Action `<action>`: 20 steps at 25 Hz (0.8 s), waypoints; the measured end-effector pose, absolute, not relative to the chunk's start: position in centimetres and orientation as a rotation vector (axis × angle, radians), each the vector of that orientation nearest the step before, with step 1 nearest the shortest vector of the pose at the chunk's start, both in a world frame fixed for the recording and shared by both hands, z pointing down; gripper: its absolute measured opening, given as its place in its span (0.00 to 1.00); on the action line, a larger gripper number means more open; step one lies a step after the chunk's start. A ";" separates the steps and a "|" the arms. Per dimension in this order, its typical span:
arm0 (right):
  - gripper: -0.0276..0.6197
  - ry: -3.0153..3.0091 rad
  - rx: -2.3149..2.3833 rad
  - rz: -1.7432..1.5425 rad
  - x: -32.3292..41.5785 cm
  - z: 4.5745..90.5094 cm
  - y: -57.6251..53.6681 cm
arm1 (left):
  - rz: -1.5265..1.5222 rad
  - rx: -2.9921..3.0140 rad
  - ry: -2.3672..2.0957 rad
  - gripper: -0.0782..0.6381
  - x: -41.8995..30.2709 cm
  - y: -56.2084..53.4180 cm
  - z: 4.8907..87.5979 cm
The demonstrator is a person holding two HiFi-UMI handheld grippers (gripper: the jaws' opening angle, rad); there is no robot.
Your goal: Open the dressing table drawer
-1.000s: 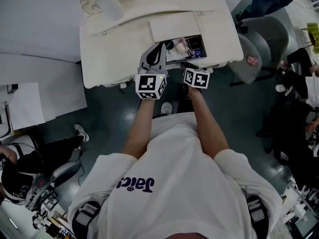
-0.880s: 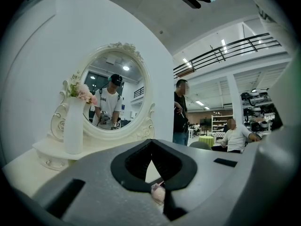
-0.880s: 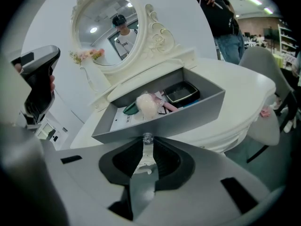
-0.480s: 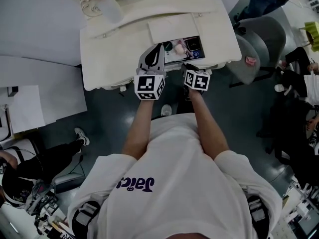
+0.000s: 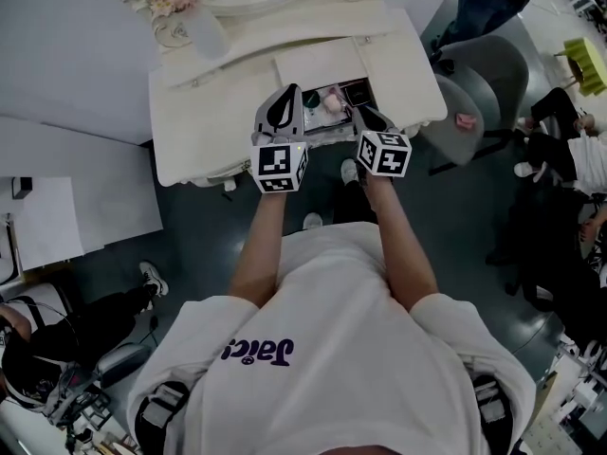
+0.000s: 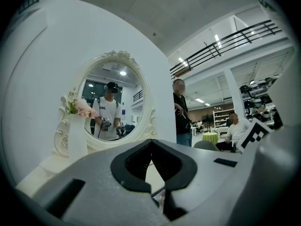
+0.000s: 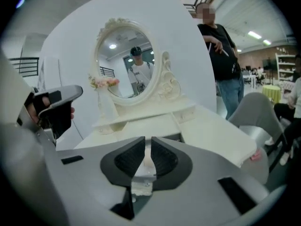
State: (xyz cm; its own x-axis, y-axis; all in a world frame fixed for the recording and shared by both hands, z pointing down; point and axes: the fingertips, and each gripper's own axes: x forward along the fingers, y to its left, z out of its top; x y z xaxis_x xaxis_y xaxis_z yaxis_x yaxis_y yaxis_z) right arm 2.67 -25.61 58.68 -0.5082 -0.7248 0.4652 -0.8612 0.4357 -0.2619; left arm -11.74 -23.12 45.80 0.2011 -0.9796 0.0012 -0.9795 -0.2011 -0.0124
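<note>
1. Plainly, the left hand-held gripper [image 6: 152, 142] has its jaws together at the tips and holds nothing.
2. The right hand-held gripper [image 7: 147, 140] is closing. A narrow gap shows between its pads, with nothing in it.
3. The drawer [image 5: 334, 112] stands pulled out of the surface [image 5: 199, 121], just ahead of both grippers and between them.
4. Inside it, nearer the right gripper, lie small items: one pinkish [image 5: 332, 102] and one dark [image 5: 358, 91]. What they are cannot be told.
5. Beyond the left gripper stands a mirror [image 6: 113, 102].
</note>
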 end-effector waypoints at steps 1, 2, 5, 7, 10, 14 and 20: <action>0.10 -2.439 1.379 0.632 2.5 57.1 -26.0 | -0.021 -2.401 1.983 0.13 -11.8 -23.1 45.2; 0.10 -2.467 1.388 0.584 2.4 55.5 -26.2 | -0.030 -2.373 1.986 0.13 -11.9 -23.1 44.6; 0.08 -2.546 1.397 0.475 1.8 51.3 -26.6 | -0.016 -2.341 1.979 0.13 -11.9 -22.9 42.8; 0.07 -2.597 1.383 0.393 1.0 48.7 -26.7 | 0.016 -2.349 1.977 0.13 -12.0 -22.9 41.9; 0.06 -2.650 1.383 0.235 0.0 44.8 -26.9 | 0.073 -2.393 1.981 0.13 -12.3 -23.1 40.9; 0.06 -2.675 1.411 0.118 -0.5 41.3 -26.7 | 0.114 -2.426 1.975 0.13 -12.5 -22.8 40.0; 0.06 -2.660 1.476 0.078 -0.2 39.8 -27.1 | 0.106 -2.408 1.956 0.13 -12.6 -22.9 38.8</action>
State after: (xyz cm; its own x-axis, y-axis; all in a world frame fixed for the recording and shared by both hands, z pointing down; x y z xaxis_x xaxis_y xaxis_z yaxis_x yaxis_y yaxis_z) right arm -0.23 -27.13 39.84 -0.5258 -0.8433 0.1114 -0.8484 0.5294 0.0030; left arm -12.61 -22.89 38.84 0.2037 -0.9761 -0.0762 -0.9786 -0.2053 0.0142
